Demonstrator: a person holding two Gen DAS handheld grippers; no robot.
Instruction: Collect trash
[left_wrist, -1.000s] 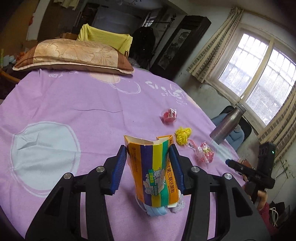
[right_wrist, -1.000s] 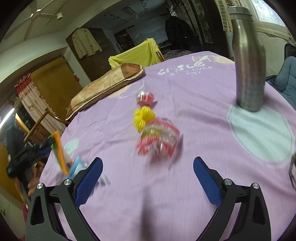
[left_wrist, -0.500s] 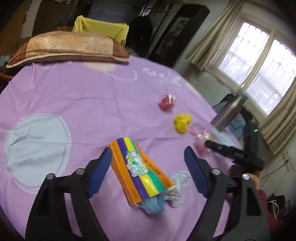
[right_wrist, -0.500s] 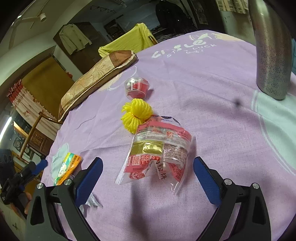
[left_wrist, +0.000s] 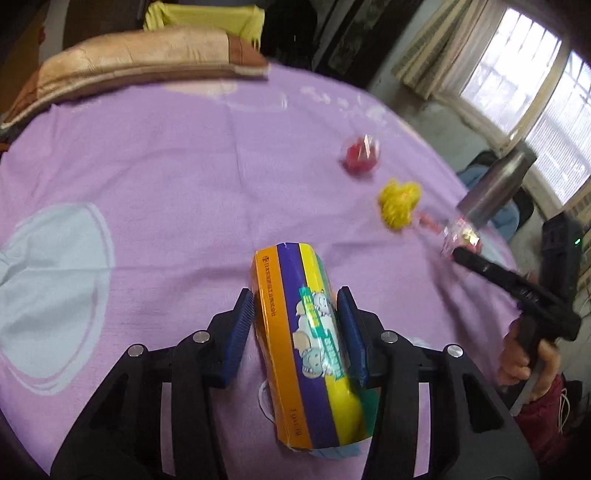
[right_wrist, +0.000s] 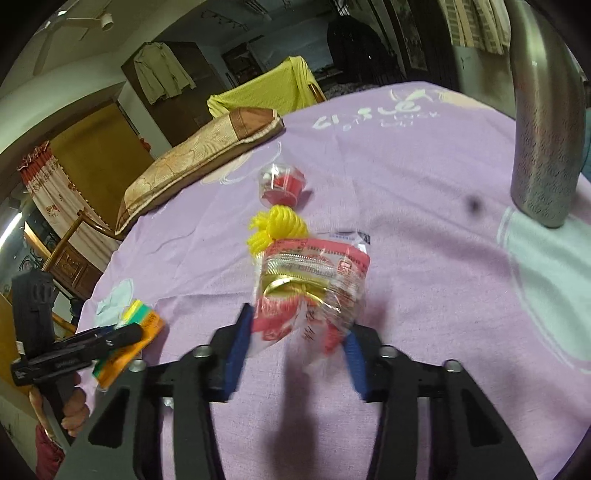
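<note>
A striped orange, purple, yellow and green carton (left_wrist: 310, 387) lies lengthwise on the purple cloth (left_wrist: 166, 177). My left gripper (left_wrist: 295, 306) is closing, and its blue pads press on both sides of the carton. A pale blue mask (left_wrist: 332, 452) peeks out beneath the carton's near end. A crumpled clear-and-red snack wrapper (right_wrist: 310, 266) stands bunched between the pads of my right gripper (right_wrist: 299, 325), which is closing and squeezes it. Just beyond the wrapper lie a yellow cord bundle (right_wrist: 275, 229) and a small red jelly cup (right_wrist: 282, 184).
A tall steel bottle (right_wrist: 543, 129) stands at the right, close to the table's edge. A tan pillow (left_wrist: 129, 70) lies along the far side, with a yellow-draped chair (right_wrist: 266, 92) behind it. A hand holding the other gripper (right_wrist: 74, 347) shows at the left.
The left jaws opened, the carton dropped from upright to flat, and the jaws closed on it again. The right jaws went from wide open around the wrapper to pinching it.
</note>
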